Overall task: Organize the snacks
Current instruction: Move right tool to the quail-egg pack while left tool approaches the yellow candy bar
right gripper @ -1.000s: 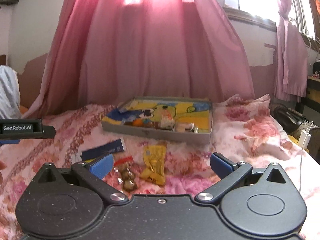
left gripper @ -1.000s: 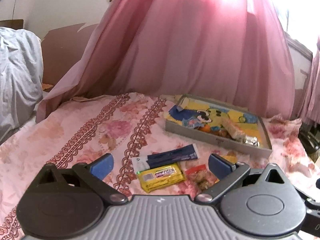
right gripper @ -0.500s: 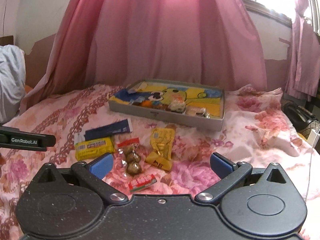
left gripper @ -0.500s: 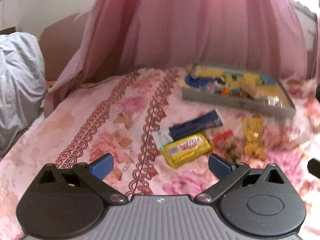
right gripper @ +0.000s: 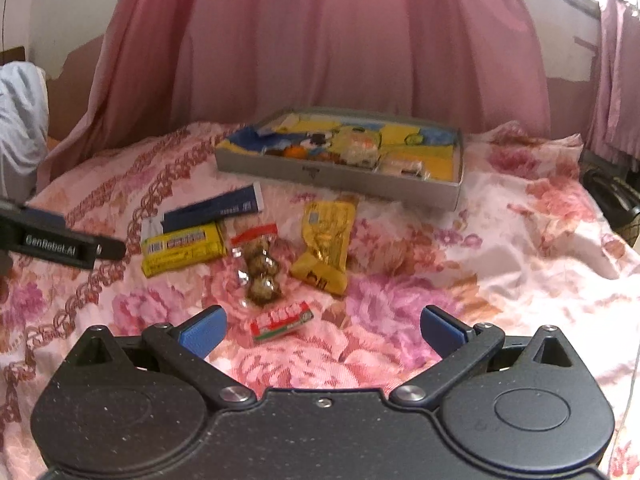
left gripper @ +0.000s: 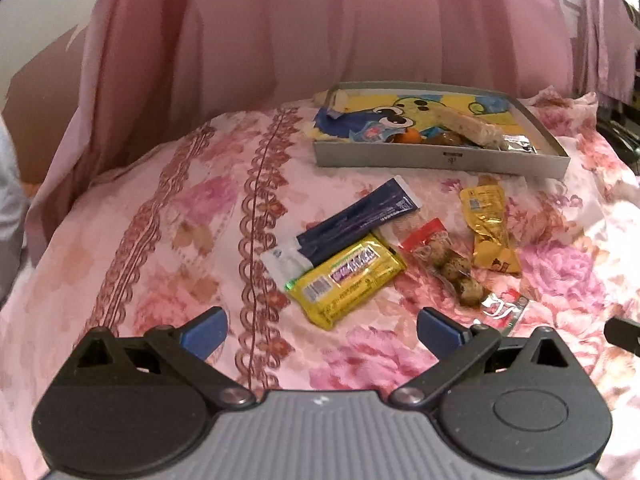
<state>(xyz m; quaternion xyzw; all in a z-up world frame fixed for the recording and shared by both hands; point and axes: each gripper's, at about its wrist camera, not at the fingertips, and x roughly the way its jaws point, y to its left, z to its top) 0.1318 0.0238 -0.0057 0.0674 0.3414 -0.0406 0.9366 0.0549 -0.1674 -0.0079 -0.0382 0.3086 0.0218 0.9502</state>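
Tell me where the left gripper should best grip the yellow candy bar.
Probably across its narrow width at mid-length, from above. The yellow candy bar lies flat and diagonal, its far edge over the blue packet, so the open left gripper should turn to straddle its long sides.

on the floral pink bedsheet (left gripper: 168, 240): shallow grey cardboard tray (left gripper: 440, 158) at the far side, before the pink curtain (left gripper: 320, 20), with several snacks inside. nearer, in a loose row from left to right: dark blue flat sachet (left gripper: 360, 216), partly under the yellow wrapped candy bar (left gripper: 348, 276); clear bag of round brown sweets (left gripper: 448, 264); gold foil pouch (left gripper: 490, 232). nearest, just before the bag: small red-and-white packet (right gripper: 282, 320).
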